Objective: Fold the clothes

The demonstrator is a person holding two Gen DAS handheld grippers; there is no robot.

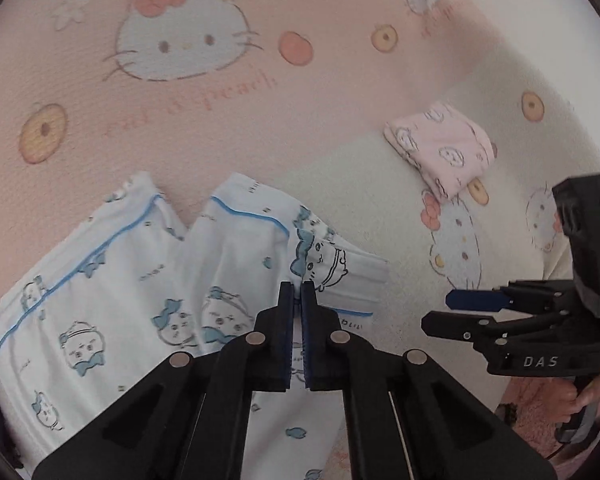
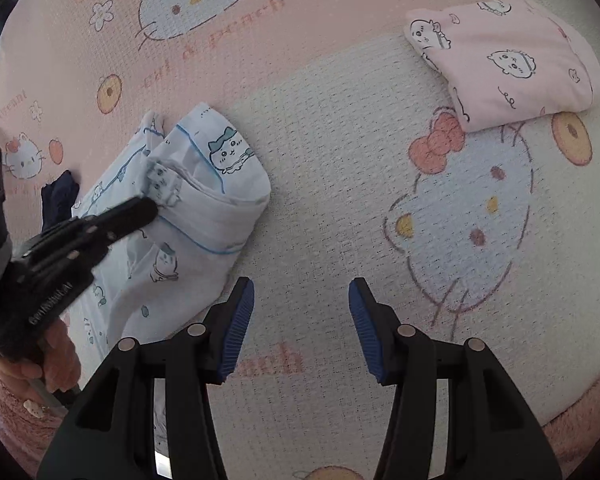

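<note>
Left hand-held gripper [image 1: 298, 286] sits nearest the lens, its jaws pinched tight on a fold of the white garment [image 1: 112, 280], blue-piped and printed with small cartoon figures. The garment lies partly folded on the bed cover [image 1: 340, 100], left of centre, with one doubled edge raised at the pinch. Right hand-held gripper [image 2: 302, 288] hovers just right of the garment over bare cover, jaws spread wide, holding nothing. A hand [image 2: 56, 360] grips the left tool's handle. Farther off, to the right, a folded pink garment [image 2: 508, 60] rests flat on the cover, well apart from the white one.
</note>
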